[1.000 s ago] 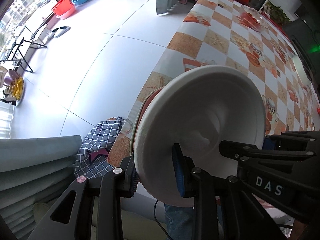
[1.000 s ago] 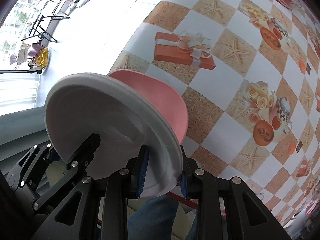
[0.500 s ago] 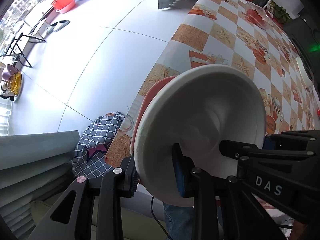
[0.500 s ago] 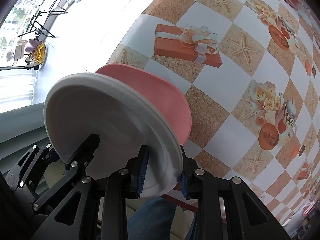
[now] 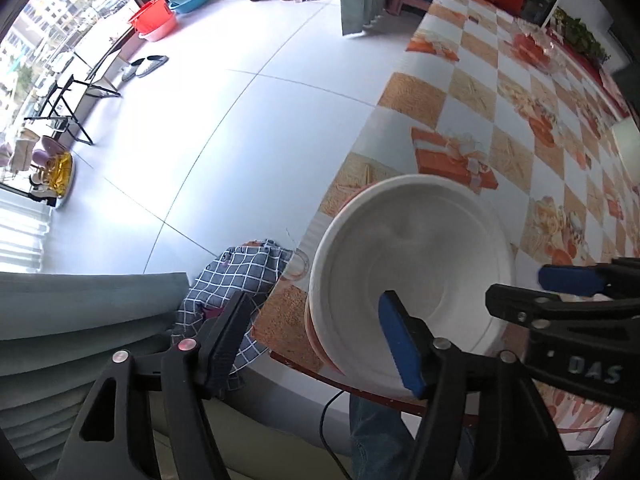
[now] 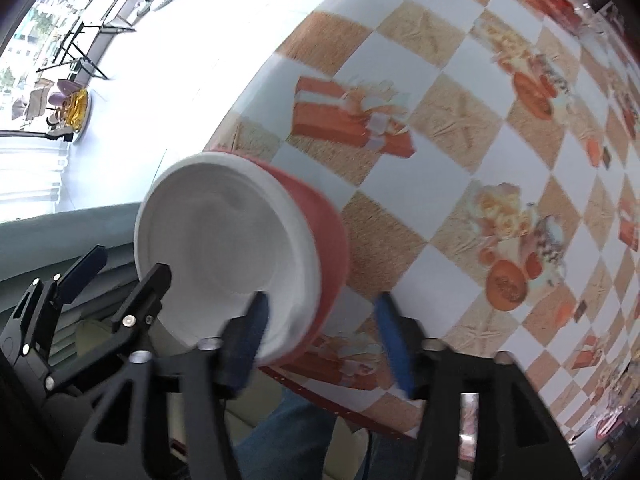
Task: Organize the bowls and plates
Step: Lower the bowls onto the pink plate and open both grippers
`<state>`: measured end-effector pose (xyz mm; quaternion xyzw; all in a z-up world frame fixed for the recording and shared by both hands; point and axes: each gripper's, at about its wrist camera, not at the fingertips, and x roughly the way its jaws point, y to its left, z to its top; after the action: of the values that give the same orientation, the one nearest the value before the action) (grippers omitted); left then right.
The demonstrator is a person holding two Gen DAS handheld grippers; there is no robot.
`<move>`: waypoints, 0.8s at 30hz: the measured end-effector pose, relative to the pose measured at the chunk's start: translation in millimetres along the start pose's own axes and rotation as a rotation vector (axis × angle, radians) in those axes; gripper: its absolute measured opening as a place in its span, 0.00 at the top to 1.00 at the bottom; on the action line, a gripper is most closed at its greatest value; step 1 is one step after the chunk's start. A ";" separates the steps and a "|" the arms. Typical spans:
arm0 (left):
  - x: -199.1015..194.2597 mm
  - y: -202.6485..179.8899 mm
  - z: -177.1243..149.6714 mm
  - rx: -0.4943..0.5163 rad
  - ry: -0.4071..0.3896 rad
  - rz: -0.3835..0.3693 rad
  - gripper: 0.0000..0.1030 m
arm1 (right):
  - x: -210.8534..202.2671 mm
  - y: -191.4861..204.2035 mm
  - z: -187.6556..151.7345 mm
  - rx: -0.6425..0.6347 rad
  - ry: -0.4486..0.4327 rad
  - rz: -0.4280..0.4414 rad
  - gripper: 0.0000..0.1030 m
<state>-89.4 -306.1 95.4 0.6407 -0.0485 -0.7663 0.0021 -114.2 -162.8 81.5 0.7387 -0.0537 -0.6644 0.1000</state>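
A white plate lies on a pink plate at the near corner of the checkered table. My left gripper is open; one blue pad is over the white plate's near rim and the other finger is off the table's edge. In the right wrist view the white plate sits on the pink plate. My right gripper is open, its jaws spread on either side of the stack's near rim without gripping it.
A checked blue cloth hangs just off the table's corner. A grey-green curtain is at the lower left. A glass dish stands at the table's far end. Tiled floor lies to the left. My leg in jeans is below the table edge.
Both grippers were shut on the white plate's rim, holding it tilted above the pink plate. Now the plate lies on the pink plate and both grippers have opened.
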 end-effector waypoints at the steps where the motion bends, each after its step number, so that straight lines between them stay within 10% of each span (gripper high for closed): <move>1: -1.8 1.4 -0.3 -0.004 -0.002 -0.003 0.27 | -2.2 -0.1 -0.4 0.003 -0.003 0.006 0.31; 3: -4.3 0.7 -0.2 0.006 0.004 0.003 0.26 | -8.8 2.3 -1.9 -0.002 -0.023 0.012 0.10; 9: -20.0 -6.6 -6.2 0.062 -0.009 -0.001 0.22 | -24.0 13.7 -12.3 -0.034 -0.080 0.043 0.00; 24: -54.2 -19.9 -11.7 0.106 -0.018 -0.044 0.19 | -59.1 -0.3 -32.9 -0.056 -0.149 -0.083 0.00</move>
<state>-67.0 -283.6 145.0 0.6339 -0.0751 -0.7682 -0.0491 -88.2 -147.5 141.9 0.6856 -0.0116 -0.7224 0.0886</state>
